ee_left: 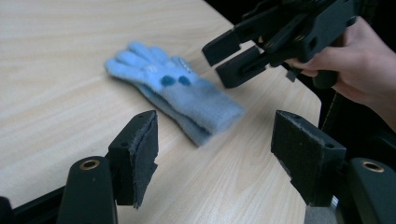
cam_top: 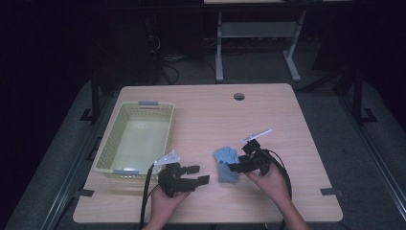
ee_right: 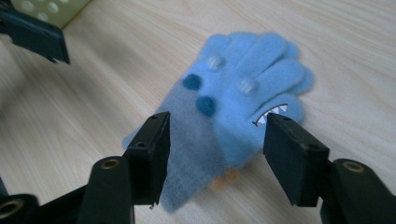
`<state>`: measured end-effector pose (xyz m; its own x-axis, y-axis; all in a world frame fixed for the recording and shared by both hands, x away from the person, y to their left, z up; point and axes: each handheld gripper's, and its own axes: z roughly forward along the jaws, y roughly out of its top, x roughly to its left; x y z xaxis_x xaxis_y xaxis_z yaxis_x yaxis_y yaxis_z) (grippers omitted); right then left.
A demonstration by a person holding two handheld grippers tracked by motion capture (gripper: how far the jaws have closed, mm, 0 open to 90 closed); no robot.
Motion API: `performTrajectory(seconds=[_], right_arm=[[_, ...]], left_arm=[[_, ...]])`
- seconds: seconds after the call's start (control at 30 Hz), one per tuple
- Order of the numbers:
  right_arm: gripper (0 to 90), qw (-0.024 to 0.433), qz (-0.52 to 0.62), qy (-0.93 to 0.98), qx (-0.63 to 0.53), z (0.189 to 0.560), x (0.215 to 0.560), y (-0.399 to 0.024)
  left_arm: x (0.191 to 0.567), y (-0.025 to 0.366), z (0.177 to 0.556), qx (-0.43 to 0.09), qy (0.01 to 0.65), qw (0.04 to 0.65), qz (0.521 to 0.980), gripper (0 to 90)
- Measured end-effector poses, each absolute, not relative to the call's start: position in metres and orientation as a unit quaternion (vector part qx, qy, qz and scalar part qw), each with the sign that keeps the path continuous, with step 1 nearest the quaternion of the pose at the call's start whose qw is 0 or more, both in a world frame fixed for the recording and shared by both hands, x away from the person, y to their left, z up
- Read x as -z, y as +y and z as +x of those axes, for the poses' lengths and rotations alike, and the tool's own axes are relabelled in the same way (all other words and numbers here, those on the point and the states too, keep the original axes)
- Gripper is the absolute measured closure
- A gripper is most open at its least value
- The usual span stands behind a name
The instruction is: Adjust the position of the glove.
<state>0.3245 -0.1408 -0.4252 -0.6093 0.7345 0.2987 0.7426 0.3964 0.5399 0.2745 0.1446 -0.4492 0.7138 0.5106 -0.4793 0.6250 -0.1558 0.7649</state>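
A light blue fuzzy glove [cam_top: 226, 165] with dark blue dots and a toothy mouth lies flat on the wooden table [cam_top: 206, 115], fingers toward the far side. In the right gripper view the glove [ee_right: 233, 107] lies just beyond my open right gripper [ee_right: 215, 140], whose jaws stand apart over its cuff. In the high view that right gripper [cam_top: 237, 165] sits at the glove's right edge. My left gripper [cam_top: 198, 175] is open to the glove's left, a short gap away. From the left gripper view the glove [ee_left: 173, 91] lies ahead of the open jaws [ee_left: 215, 144], with the right gripper [ee_left: 233, 56] above its cuff.
A pale yellow perforated basket [cam_top: 135, 136] stands empty at the table's left side, its corner [ee_right: 44, 8] visible in the right gripper view. A round cable hole [cam_top: 239, 96] sits near the far edge. A white table frame [cam_top: 256, 33] stands on the floor beyond.
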Motion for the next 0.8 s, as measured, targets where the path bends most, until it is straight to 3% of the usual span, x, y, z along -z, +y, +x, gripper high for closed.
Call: performTrajectory(seconds=[0.3,0.43,0.8], right_arm=[[39.5,0.026,-0.469,-0.811,0.349,0.327,0.435,-0.158],[39.7,0.043,-0.487,-0.794,0.362,0.329,0.44,-0.164],[40.3,0.075,-0.506,-0.77,0.381,0.325,0.454,-0.171]], left_arm=[[0.457,0.126,0.283,0.1,0.4,0.507,0.758,32.3],[0.462,0.117,0.295,0.132,0.436,0.501,0.736,29.5],[0.467,0.102,0.309,0.155,0.472,0.478,0.724,34.5]])
